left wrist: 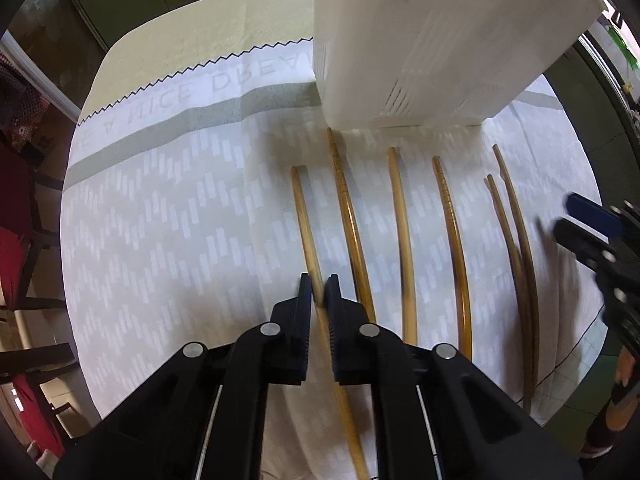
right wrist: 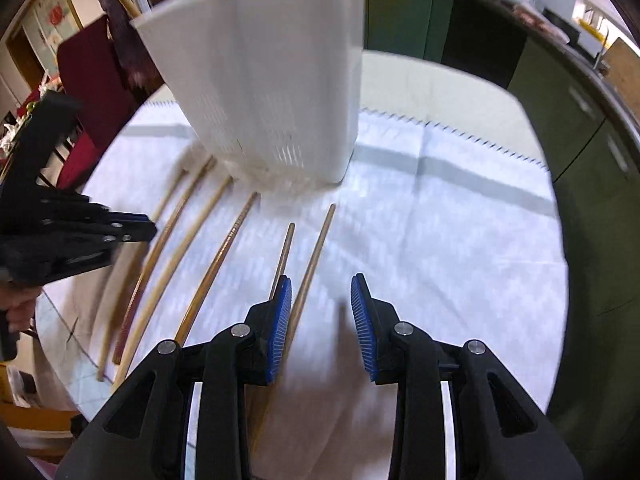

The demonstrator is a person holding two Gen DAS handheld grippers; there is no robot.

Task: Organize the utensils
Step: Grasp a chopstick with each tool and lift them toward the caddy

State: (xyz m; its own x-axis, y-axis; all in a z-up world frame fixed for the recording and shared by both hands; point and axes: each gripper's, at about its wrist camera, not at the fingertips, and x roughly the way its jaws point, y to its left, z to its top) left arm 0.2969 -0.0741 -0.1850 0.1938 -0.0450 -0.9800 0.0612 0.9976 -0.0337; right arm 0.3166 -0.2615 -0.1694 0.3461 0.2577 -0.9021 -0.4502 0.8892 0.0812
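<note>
On the desk, which is covered with a pale patterned cloth, six chopsticks are seen lying side by side in a loose row, all pointing toward a white slotted holder that stands upright at the far side of the cloth. No chopstick can be seen inside the holder, whose opening is not shown in either view, so the sorting is judged to be only at its beginning. The left gripper is pointed steeply down over the leftmost chopstick, and its black fingers are drawn narrow around this stick, which passes between them; it is therefore taken as gripped, although it lies yet on the cloth and is not lifted. The right gripper is lowered at the other end of the row; its blue-padded fingers stand moderately apart and nothing is held, while the outermost chopstick runs close beside the inner pad. The other four sticks, among them a ridged chopstick, lie untouched between the two grippers. What is left, as far as can be judged, is nearly everything: each stick must be raised and placed into the holder, beginning probably with the one already pinched
</note>
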